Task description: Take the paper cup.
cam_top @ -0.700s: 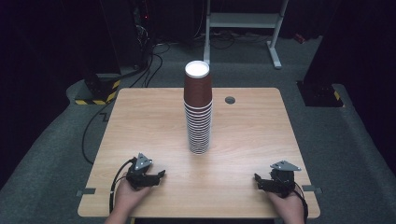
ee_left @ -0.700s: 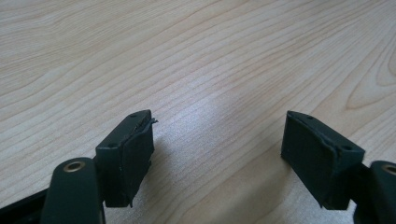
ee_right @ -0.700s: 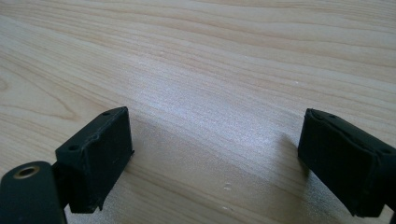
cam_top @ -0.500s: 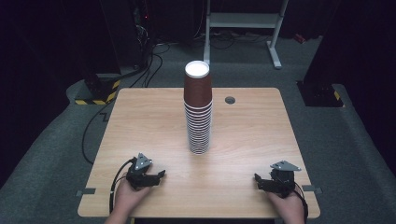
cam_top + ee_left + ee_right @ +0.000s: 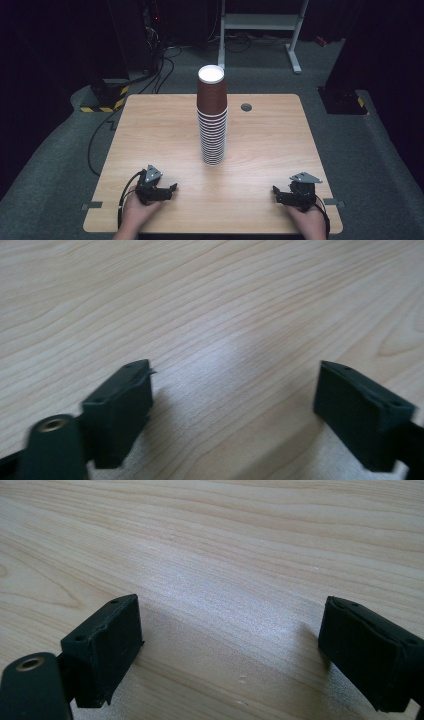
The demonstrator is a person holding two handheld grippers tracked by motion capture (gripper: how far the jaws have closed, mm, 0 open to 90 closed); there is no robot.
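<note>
A pale rectangular wooden worktop [image 5: 150, 130] with visible grain is seen standing on grey carpeted floor [image 5: 60, 150] in a dark room. One small round dark grommet hole [image 5: 246, 107] is set near the far edge of the worktop. Beyond it, one white metal frame stand [image 5: 260, 25] is placed on the floor, and black cables [image 5: 160, 65] are strewn beside a black-and-yellow striped base [image 5: 102, 102] at the far left. One tall stack of nested reddish-brown paper cups [image 5: 213, 125] is placed upright at the middle of the worktop; its white rolled rims are shown as narrow bands down the lower part, and the white inside of the top cup is visible from above. The exact number of cups cannot be counted. Two grippers are held low at the near edge, well apart from the stack: the left gripper [image 5: 170, 189] and the right gripper [image 5: 276, 192], one in each hand. In both gripper views the black jaws are seen spread, with only bare wood between them.
</note>
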